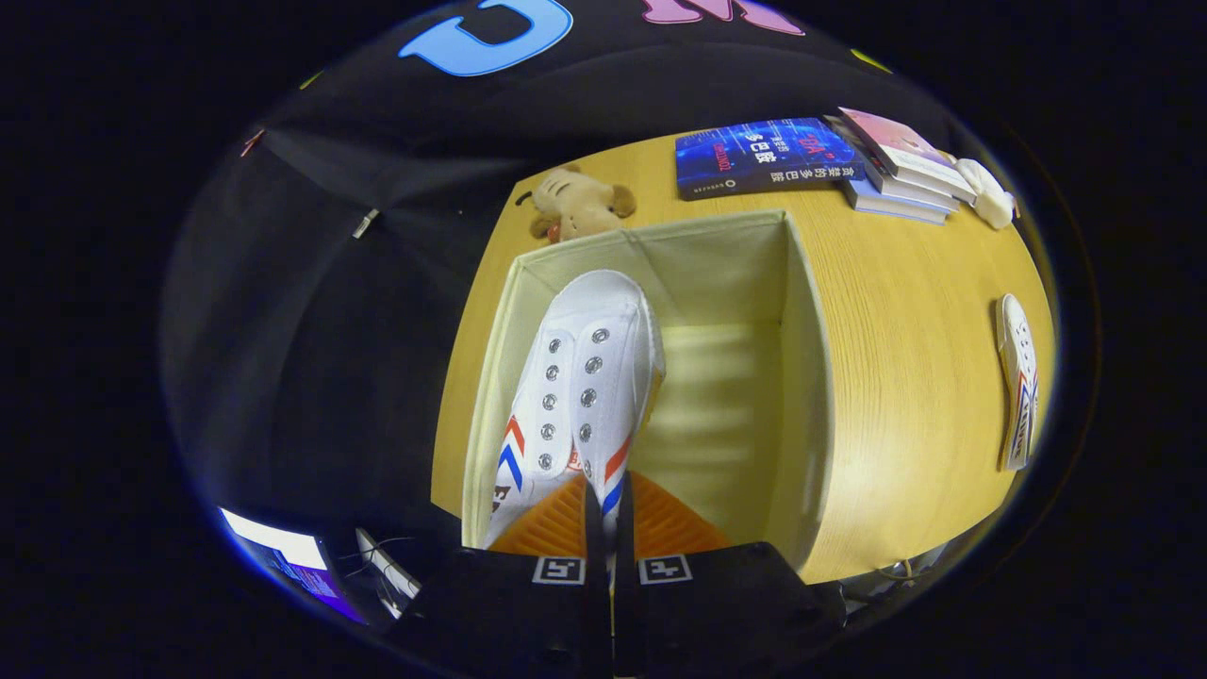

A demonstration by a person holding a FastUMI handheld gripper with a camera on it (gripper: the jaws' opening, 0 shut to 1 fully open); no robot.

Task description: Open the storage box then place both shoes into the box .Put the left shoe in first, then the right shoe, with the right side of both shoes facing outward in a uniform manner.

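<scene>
A white canvas shoe (577, 377) with red and blue stripes hangs toe-forward over the open cream storage box (801, 311). My gripper (608, 514) is shut on the shoe's heel-side edge, both fingers pressed against the thin canvas. The shoe sits toward the box's left wall, with its toe pointing at the far wall. The box stands on the wooden table (905, 377) with its inside bare to the right of the shoe. The second white shoe (1018, 382) lies on the table well to the right of the box.
A brown plush toy (577, 203) lies just beyond the box's far left corner. A blue book (764, 156) and a stack of books (901, 165) sit at the table's far side, with a small white object (988, 193) beside them. A lit screen (283, 556) glows off the table's left.
</scene>
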